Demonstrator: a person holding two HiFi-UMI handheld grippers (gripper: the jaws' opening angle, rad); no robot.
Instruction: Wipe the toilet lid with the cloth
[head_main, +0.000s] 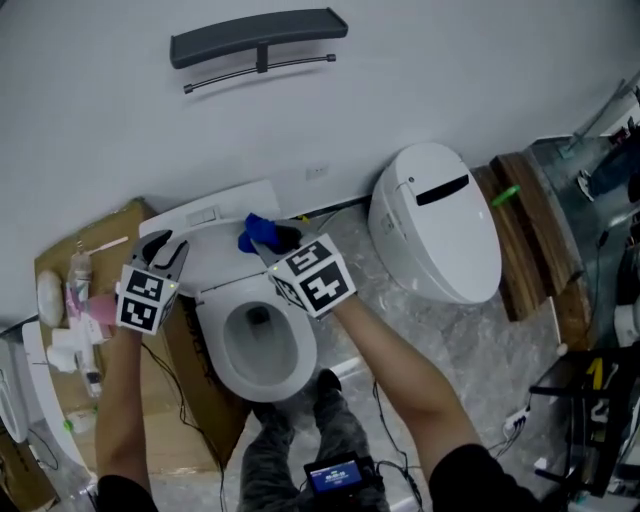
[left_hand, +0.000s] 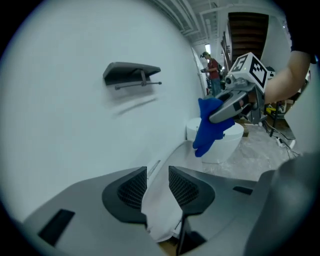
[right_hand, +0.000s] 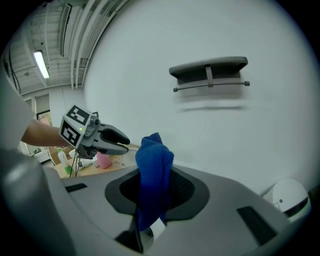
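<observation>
**Cloth in hand at the toilet.** A person stands over an open toilet (head_main: 228, 372) at the lower centre of the head view, a two-jaw gripper in each hand, both held up in front of the pale wall.

The right gripper (head_main: 268, 243), just above the bowl at mid-frame, is clamped on the cloth (right_hand: 152, 165). It is a deep blue, nubby towelling cloth bunched into a thick fold. Its top stands up out of the jaws in a rounded tuft and a shorter tail hangs below them. In the left gripper view the cloth shows right of centre, drooping from the right gripper's grey fingers against the wall.

The left gripper (head_main: 168, 250), at the left of the head view, holds nothing and its jaws stand partly apart. In its own view the white toilet lid (left_hand: 159, 210) fills the gap between the ribbed pads, though whether either pad touches it cannot be told. The lid, smooth and glossy white, stands up behind the bowl, between the two grippers.

A dark grey shelf (head_main: 258, 40) with a rail beneath it is fixed to the wall at the top of the frame. A second white toilet (head_main: 440, 225) sits at the right, beside wooden boards (head_main: 530, 230). Flattened cardboard (head_main: 75, 250) with bottles on it lies at the left.
</observation>
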